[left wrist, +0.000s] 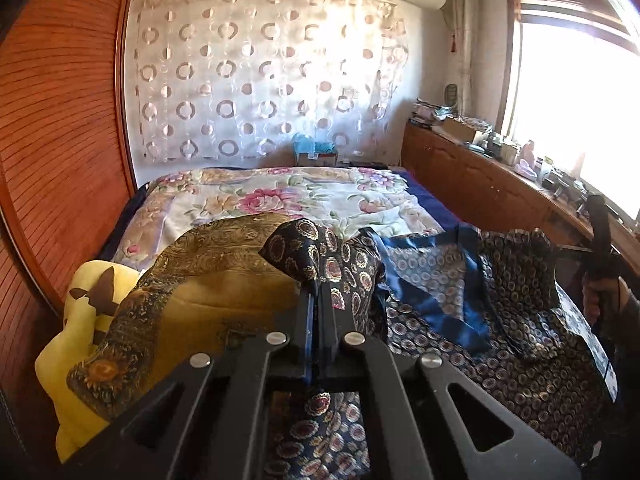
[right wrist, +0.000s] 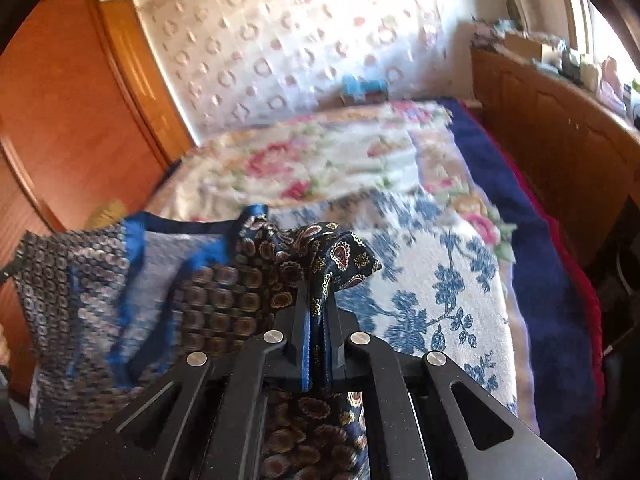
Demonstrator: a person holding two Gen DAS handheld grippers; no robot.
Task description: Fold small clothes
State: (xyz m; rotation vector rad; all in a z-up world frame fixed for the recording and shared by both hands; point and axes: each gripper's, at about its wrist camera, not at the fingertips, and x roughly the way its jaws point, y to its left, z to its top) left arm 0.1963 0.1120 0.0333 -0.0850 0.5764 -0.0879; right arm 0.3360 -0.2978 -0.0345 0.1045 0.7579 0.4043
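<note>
Garment (left wrist: 436, 280), dark navy silk with paisley and medallion print and blue lining, lay spread on the bed (left wrist: 280, 196) over a floral quilt. Left tongs (left wrist: 318, 300) were clamped on one bunched corner; right tongs (right wrist: 318, 300) were clamped on another. No legible writing showed. Cluttered boxes stood on the wooden cabinet (left wrist: 472, 168).

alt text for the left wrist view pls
The left gripper is shut on a bunched corner of a dark navy patterned garment spread over a floral bedspread. A gold patterned cloth lies to its left.
</note>
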